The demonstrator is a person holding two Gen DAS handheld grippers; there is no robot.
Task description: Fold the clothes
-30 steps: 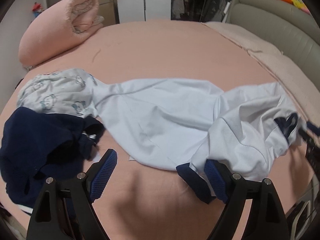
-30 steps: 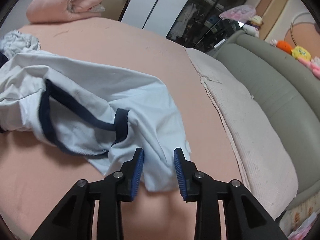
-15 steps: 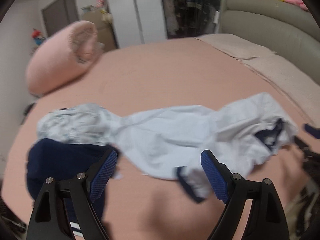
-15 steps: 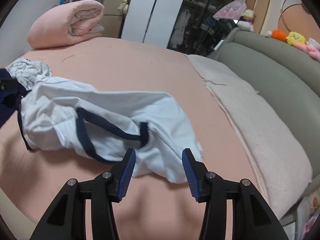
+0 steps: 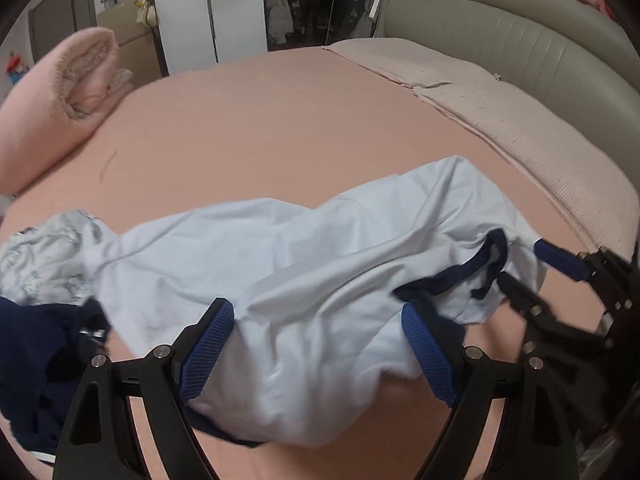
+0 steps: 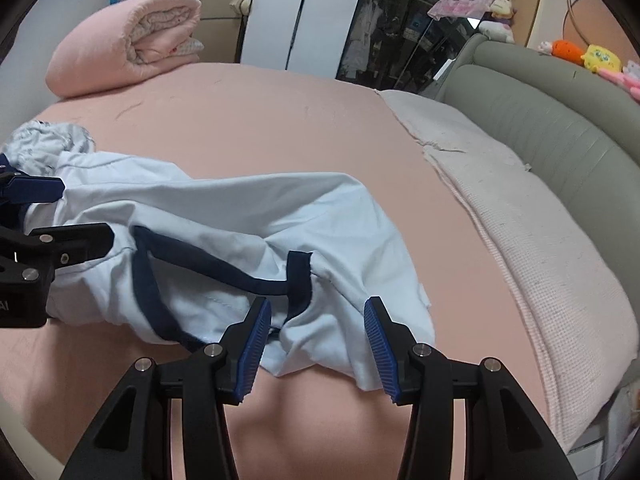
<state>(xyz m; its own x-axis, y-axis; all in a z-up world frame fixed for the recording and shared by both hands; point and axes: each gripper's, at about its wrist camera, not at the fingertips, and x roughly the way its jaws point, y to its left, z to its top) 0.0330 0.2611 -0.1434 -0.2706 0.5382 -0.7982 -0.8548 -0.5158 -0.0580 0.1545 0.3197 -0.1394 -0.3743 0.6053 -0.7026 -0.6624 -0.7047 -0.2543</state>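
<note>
Two grippers hung over one crumpled pale-blue shirt (image 5: 320, 264) with navy trim, which lay on the pink bedsheet (image 5: 280, 128). Its long axis ran across both views, from the patterned grey garment (image 5: 44, 256) and dark navy garment (image 5: 36, 360) at the left end toward the right.

Left gripper (image 5: 316, 356): jaws spread wide, a bunched fold of shirt between them, pads not pressing on it. Right gripper (image 6: 316, 344): jaws had just been opening and stood part open, the hem corner and a navy-edged sleeve opening (image 6: 298, 284) between them, nothing gripped. The right was the nearer to that free end, the left nearer the mid-body.

Surface soft, sheet mostly flat. A rolled pink blanket (image 6: 124, 40) sat at the far edge, a beige mat (image 6: 532, 232) along the grey padded headboard (image 6: 560, 120), wardrobes and plush toys (image 6: 592, 54) beyond.
</note>
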